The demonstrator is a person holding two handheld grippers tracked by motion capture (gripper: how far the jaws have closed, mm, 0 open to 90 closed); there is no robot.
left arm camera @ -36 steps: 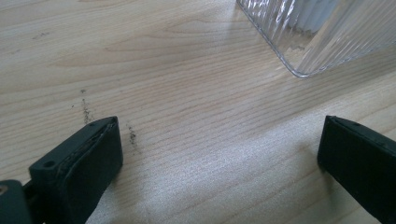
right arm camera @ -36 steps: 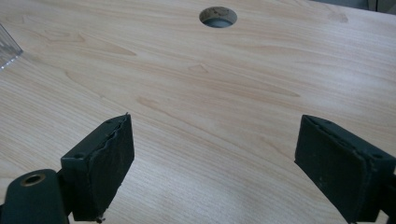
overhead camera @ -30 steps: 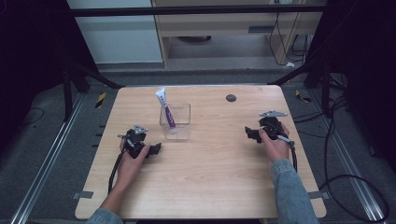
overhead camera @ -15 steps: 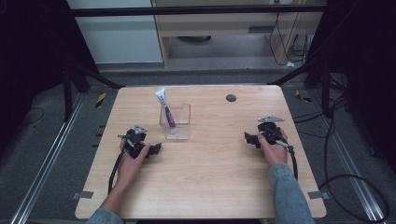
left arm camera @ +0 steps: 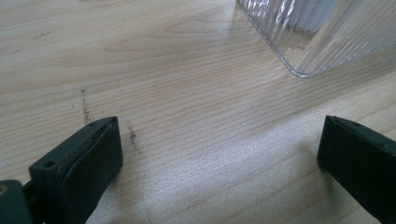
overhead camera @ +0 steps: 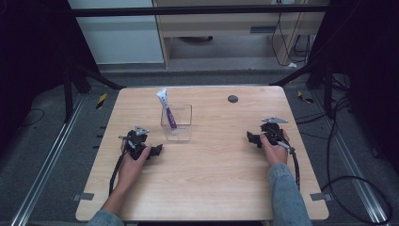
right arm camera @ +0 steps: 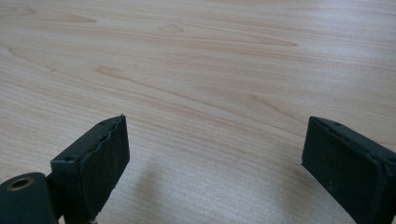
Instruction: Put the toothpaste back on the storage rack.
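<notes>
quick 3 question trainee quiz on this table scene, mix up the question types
1. True or false: the tube stands inside the clear container.
2. Which gripper is nearer the container? A) left gripper B) right gripper
3. Fill in: both grippers have their jaws ____ with only the table between them.

Key: 1 true. 2 A. 3 open.

Item one, on my list: clear ribbed box point(overhead camera: 178, 123), upright, open-topped, mid-table toward the far edge. Item two: white-and-purple tube point(overhead camera: 166, 109), standing tilted inside it, top leaning left above the rim.
</notes>
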